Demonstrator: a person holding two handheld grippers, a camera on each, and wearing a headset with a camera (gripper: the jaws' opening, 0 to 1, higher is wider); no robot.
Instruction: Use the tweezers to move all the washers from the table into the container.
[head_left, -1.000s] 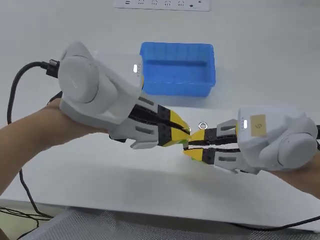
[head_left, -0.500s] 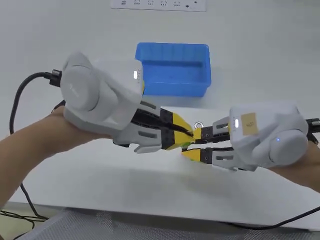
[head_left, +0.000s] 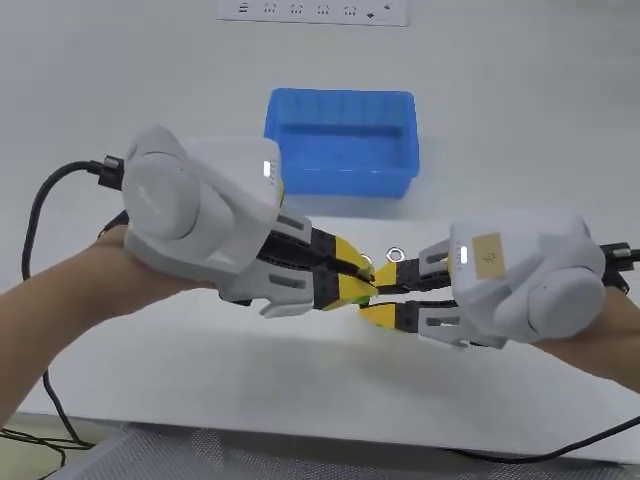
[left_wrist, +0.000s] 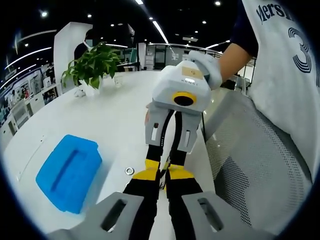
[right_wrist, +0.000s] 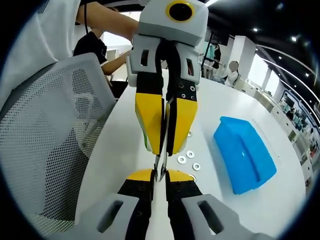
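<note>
My left gripper (head_left: 360, 282) and right gripper (head_left: 380, 300) meet tip to tip above the white table (head_left: 250, 370). In the right gripper view, thin metal tweezers (right_wrist: 161, 145) run between the left gripper's (right_wrist: 162, 150) yellow fingers down into the right gripper's (right_wrist: 160, 176) shut jaws. Both grippers look shut on them. Three washers (right_wrist: 190, 154) lie on the table just beyond the tips, and one washer (head_left: 395, 256) shows in the head view. The blue container (head_left: 342, 140) stands farther back, with nothing visible inside it.
A white power strip (head_left: 312, 10) lies at the table's far edge. A mesh chair (right_wrist: 60, 130) and a person in a white shirt sit at the table's near side. A potted plant (left_wrist: 92, 67) stands on a distant desk.
Both grippers stay tip to tip and have drifted slightly left and up over the table. The head camera has shifted a little as well.
</note>
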